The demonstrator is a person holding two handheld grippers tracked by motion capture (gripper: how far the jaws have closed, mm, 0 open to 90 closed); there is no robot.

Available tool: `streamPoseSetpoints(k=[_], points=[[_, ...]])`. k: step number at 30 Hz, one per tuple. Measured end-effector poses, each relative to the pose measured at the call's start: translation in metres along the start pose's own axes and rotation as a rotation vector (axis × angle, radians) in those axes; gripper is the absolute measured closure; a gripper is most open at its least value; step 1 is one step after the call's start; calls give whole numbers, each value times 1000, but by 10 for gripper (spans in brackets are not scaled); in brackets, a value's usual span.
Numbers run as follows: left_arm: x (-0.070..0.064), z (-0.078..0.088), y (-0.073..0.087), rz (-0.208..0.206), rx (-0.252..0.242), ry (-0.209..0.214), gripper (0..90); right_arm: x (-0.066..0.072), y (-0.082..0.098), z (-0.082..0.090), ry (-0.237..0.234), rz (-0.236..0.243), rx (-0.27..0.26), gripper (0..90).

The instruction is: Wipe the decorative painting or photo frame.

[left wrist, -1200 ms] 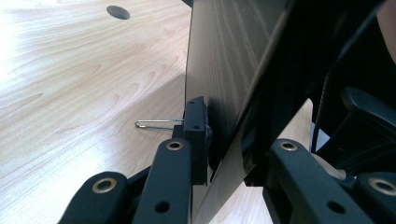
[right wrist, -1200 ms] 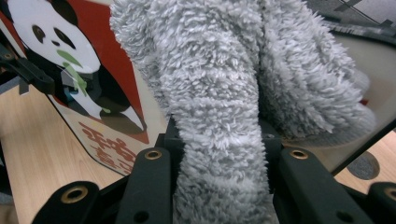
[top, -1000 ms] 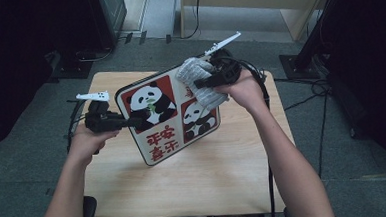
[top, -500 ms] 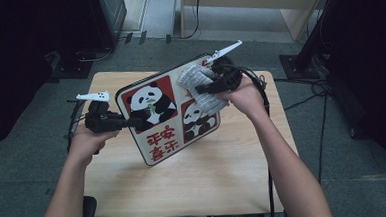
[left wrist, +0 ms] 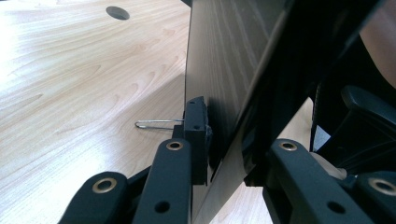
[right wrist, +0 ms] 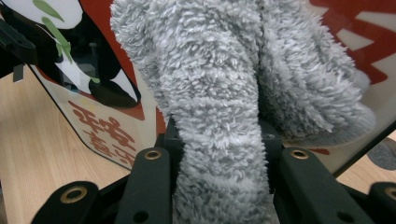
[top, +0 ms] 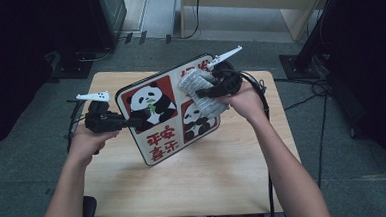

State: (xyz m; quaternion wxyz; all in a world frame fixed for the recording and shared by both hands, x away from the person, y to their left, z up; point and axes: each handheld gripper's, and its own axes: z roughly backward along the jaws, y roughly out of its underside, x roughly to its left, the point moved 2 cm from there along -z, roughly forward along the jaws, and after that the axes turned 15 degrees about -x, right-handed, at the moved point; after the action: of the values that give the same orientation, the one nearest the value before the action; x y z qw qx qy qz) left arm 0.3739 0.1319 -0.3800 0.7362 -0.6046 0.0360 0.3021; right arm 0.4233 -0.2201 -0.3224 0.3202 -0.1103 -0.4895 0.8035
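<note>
A square panda picture board [top: 167, 110] with red panels and red characters stands tilted on the wooden table [top: 185, 184]. My left gripper [top: 134, 122] is shut on the board's left edge [left wrist: 233, 140], one jaw on its dark wood-grain back and one on its front. My right gripper [top: 200, 93] is shut on a grey fluffy cloth [top: 199, 90], which lies pressed against the board's upper right face. In the right gripper view the cloth [right wrist: 224, 93] bulges between the jaws against the glossy board [right wrist: 93, 112].
A round cable hole [left wrist: 117, 12] is in the tabletop beyond the board. A thin metal stand wire [left wrist: 159, 123] juts from the board's back. Black cables [top: 260, 85] trail off the table's right edge. Dark furniture surrounds the table on the floor.
The right hand and the cloth shifted slightly up the board's face. The left hand and board stayed still.
</note>
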Motion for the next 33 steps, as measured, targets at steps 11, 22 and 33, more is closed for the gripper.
streamPoseSetpoints(k=[11, 22, 33], points=[[0, 0, 0, -2, 3, 1, 773, -1, 9, -3, -5, -12, 1, 670], [0, 0, 0, -2, 3, 1, 773, -1, 21, -6, -9, -22, 1, 663], [0, 0, 0, -2, 3, 1, 773, -1, 36, -10, -16, -36, 15, 662]])
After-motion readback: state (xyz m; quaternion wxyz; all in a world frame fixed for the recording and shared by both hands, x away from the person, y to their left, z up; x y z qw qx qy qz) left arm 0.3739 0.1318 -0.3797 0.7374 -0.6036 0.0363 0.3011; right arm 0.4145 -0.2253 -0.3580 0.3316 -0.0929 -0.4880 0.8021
